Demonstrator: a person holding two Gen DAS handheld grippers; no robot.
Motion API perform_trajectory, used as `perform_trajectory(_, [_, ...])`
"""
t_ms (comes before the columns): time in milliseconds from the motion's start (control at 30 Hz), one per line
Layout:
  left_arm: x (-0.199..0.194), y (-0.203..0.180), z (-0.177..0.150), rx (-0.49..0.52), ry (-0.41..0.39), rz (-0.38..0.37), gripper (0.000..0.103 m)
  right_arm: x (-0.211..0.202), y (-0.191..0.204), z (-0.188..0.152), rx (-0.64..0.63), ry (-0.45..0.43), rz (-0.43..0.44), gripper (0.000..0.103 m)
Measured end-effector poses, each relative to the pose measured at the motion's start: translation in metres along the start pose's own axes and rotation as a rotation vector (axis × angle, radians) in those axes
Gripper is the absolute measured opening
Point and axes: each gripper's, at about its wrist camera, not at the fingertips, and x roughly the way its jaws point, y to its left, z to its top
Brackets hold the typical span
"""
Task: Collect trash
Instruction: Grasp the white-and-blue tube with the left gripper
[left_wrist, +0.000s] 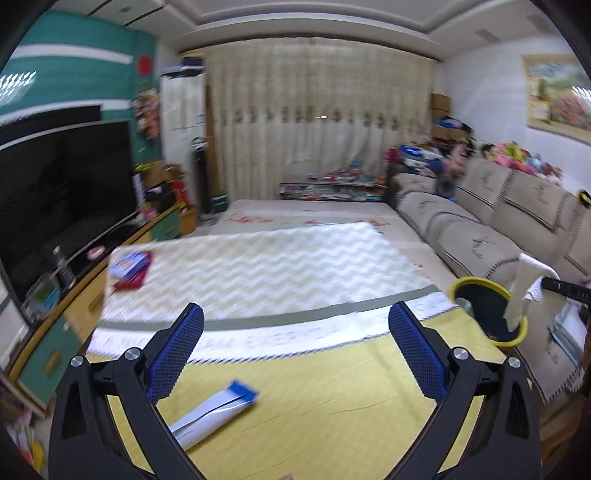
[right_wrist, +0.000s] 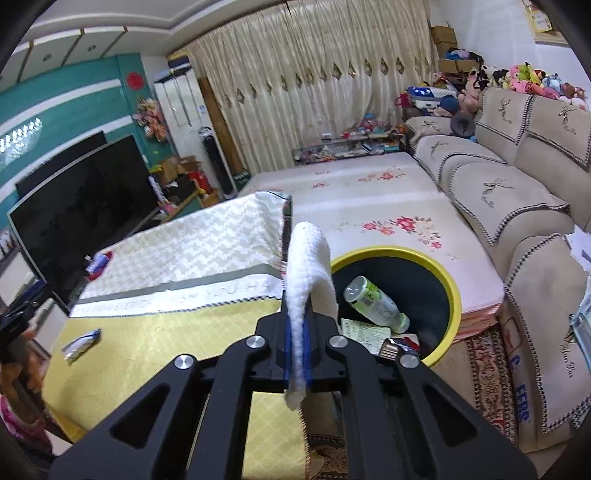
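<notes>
Setting was a home living room: sofa, television, drawn curtains, plush toys piled behind.

Fluffy white cloth wad, glossy plastic bin w/ plastic bottle, matt woven tablecloth.

White tissue; yellow-rimmed bin (black inside).

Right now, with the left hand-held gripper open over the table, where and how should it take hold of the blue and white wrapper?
Grip the wrapper across its narrow width near the middle, coming down from above. It lies flat and long on the yellow cloth, so fingers closing across the short sides should span it.
</notes>
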Motion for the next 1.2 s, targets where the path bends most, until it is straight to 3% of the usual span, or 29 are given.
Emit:
perform_trajectory(200, [-0.004,0.036,-0.008,-0.064,0.000,0.025,0.098,0.023,-0.001,0.005,-0.003,0.029,-0.050,0.006])
perform_trajectory(633, [0.003,0.017,-0.002,-0.023,0.004,0.020,0.098,0.078,-0.022,0.008,0.014,0.117,-0.162,0.007])
perform_trajectory(700, [0.004,0.016,-0.002,-0.022,0.008,0.018,0.098,0.089,-0.026,0.006,0.020,0.144,-0.171,0.021])
perform_trajectory(767, [0.005,0.015,-0.002,-0.020,0.009,0.017,0.098,0.097,-0.028,0.005,0.015,0.168,-0.186,0.058])
perform_trajectory(800, [0.006,0.016,-0.003,-0.019,0.010,0.018,0.098,0.100,-0.028,0.005,0.012,0.176,-0.195,0.065])
perform_trajectory(1000, [0.010,0.023,-0.004,-0.032,0.027,0.008,0.098,0.091,-0.021,0.005,0.010,0.143,-0.202,0.069])
perform_trajectory(1200, [0.015,0.036,-0.019,0.008,0.092,-0.007,0.098,0.075,-0.010,0.004,-0.005,0.107,-0.178,0.074])
